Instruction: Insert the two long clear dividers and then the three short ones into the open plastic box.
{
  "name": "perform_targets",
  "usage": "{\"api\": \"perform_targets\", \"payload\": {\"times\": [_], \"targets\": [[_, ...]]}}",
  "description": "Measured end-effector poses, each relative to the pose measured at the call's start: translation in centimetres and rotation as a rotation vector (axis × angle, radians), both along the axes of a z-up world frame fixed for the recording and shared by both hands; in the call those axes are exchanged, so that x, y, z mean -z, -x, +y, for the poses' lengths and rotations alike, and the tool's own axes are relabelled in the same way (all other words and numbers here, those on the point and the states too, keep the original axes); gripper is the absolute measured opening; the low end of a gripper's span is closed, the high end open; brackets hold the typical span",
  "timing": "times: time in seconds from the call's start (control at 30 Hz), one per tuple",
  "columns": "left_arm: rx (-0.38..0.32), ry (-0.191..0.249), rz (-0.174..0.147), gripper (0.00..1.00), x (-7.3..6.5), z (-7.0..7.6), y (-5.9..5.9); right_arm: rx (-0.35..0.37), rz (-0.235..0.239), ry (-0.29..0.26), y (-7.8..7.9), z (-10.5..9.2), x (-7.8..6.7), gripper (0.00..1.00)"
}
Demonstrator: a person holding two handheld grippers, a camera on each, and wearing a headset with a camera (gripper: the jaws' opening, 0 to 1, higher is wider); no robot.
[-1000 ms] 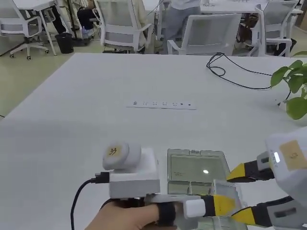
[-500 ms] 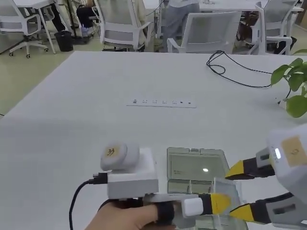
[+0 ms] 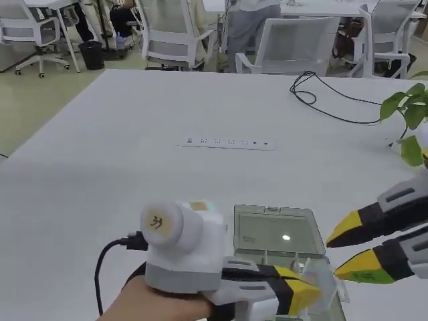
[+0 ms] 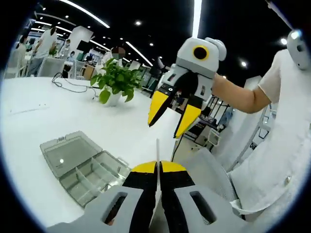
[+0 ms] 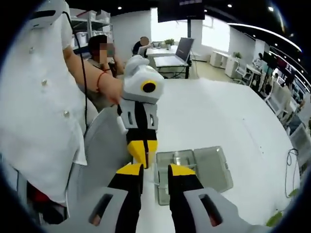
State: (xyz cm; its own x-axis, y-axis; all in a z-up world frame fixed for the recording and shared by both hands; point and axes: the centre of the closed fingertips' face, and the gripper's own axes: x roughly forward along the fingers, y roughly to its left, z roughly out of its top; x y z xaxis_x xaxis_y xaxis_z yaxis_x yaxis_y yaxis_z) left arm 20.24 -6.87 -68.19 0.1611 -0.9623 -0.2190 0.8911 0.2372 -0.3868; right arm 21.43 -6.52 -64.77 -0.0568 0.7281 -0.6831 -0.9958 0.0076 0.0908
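White table runs out ahead of me, bare and matte.

- 12 o'clock, mid-table: a socket strip set flat into the top.
- 1 o'clock: a black cable, looped once, then trailing off toward 3 o'clock.
- 2 o'clock, at the table's edge: a leafy green plant. The left gripper view shows me its white pot.
- Past the far edge: a white office chair at 12 to 1 o'clock and a mesh-backed chair at 11 o'clock.
- 10 o'clock, on the floor: a black bin, near a third chair.
- Right gripper view, 12 o'clock: a dark monitor on a desk.
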Motion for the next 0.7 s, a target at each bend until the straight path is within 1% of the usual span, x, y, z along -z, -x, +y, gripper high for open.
{"api": "perform_targets", "payload": {"times": [0.03, 0.07, 0.13, 0.27, 0.33, 0.4, 0.53, 0.63, 0.7], "targets": [[0.015, 0.003, -0.039, 0.00, -0.2, -0.1, 0.2, -0.019, 0.021, -0.004, 0.3, 0.1, 0.0, 0.20], [0.025, 0.000, -0.052, 0.00, -0.2, -0.1, 0.4, -0.038, 0.027, -0.004, 0.6, 0.2, 0.1, 0.19], [0.030, -0.006, -0.070, 0.00, -0.2, -0.1, 0.6, -0.071, 0.056, -0.001, 1.3, 0.4, 0.3, 0.18], [0.049, 0.002, -0.087, 0.00, -0.4, -0.1, 0.9, -0.117, 0.073, 0.013, 2.0, 0.7, 0.9, 0.15], [0.065, 0.009, -0.117, 0.00, -0.6, -0.1, 1.1, -0.128, 0.086, 0.011, 2.2, 0.7, 1.2, 0.13], [0.074, 0.012, -0.126, 0.00, -0.7, -0.1, 1.2, -0.144, 0.100, 0.014, 2.6, 0.8, 1.4, 0.10], [0.089, 0.019, -0.145, 0.00, -0.8, -0.1, 1.4, -0.158, 0.125, 0.007, 2.9, 0.7, 1.6, 0.06], [0.102, 0.021, -0.153, 0.00, -0.9, -0.2, 1.7, -0.160, 0.131, 0.008, 2.9, 0.7, 1.8, 0.04], [0.104, 0.019, -0.155, 0.00, -0.8, -0.2, 1.7, -0.161, 0.135, 0.009, 3.0, 0.7, 1.8, 0.03]]}}
